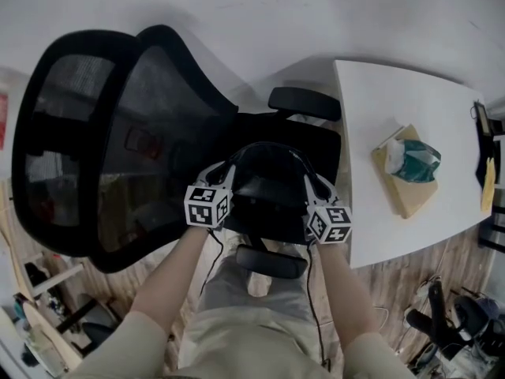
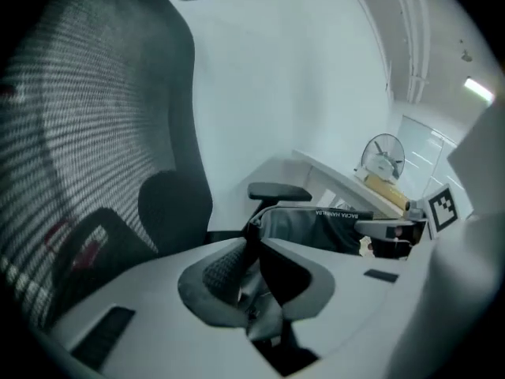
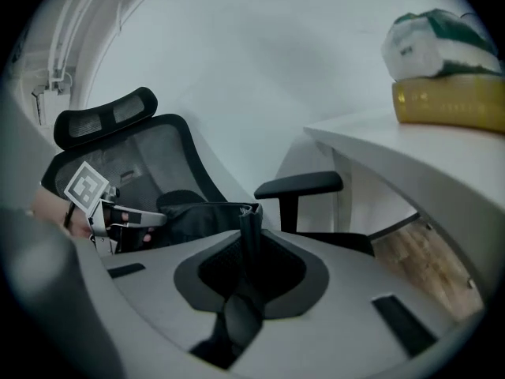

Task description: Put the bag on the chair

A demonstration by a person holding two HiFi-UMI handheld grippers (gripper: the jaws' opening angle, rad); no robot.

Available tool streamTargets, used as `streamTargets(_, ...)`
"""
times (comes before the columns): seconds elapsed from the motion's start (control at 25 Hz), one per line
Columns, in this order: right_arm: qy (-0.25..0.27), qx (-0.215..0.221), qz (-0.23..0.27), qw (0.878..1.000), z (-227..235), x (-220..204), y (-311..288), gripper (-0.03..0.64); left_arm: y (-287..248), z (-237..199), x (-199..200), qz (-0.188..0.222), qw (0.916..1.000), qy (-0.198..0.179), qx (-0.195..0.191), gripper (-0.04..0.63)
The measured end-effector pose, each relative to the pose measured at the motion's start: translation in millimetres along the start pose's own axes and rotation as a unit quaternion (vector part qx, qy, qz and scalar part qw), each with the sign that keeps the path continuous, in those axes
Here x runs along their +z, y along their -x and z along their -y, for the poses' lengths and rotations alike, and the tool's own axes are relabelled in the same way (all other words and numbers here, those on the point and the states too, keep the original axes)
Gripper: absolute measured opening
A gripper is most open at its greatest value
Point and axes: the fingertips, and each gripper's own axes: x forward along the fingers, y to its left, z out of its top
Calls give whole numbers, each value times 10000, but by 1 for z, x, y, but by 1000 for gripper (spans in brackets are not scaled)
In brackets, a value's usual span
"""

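Observation:
A black bag (image 1: 268,186) hangs over the seat (image 1: 319,142) of a black mesh office chair (image 1: 118,133), stretched between my two grippers. My left gripper (image 1: 227,170) is shut on the bag's left edge, and my right gripper (image 1: 310,182) is shut on its right edge. In the left gripper view the jaws (image 2: 254,251) pinch a dark strap, with the bag (image 2: 331,227) and the right gripper (image 2: 394,235) beyond. In the right gripper view the jaws (image 3: 248,251) clamp a black strap, with the bag (image 3: 197,215) and the left gripper (image 3: 118,215) behind.
The chair's armrests (image 1: 304,101) (image 1: 271,261) flank the seat. A white table (image 1: 394,93) stands right of the chair, carrying a tissue box (image 1: 406,168). Cluttered wooden floor (image 1: 442,314) lies at the lower right and lower left.

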Motion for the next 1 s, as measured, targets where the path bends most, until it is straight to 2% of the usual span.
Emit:
streamTargets(0.16,-95,-69,-371,9992,11,-38,5,63,-6,4,-33,-301,9995,-32,-84,64)
streamTargets(0.28,-157,-51,-553,9983,7,-52,12,64,-2,4,-45,-372,9992,-121,81,64)
streamTargets(0.48,-326,-199,-746,9965,12,-68,17,72,-1,2,-57,-463,9984,270,163,64)
streamTargets(0.6,-515,-290,-899,9942,15,-75,20,86,3,-3,-63,-530,9978,228,331,64)
streamTargets(0.68,-587,-364,-1041,9922,16,-79,23,122,9,-5,-68,-602,9969,260,438,67)
streamTargets(0.8,-677,-440,-1177,9898,14,-75,34,238,20,2,-76,-689,9951,643,300,102)
streamTargets(0.88,-797,-422,-1174,9890,8,-65,43,263,29,7,-81,-747,9934,844,222,176)
streamTargets(1.0,-890,-343,-1116,9892,-1,-50,55,276,47,10,-80,-719,9948,660,302,184)
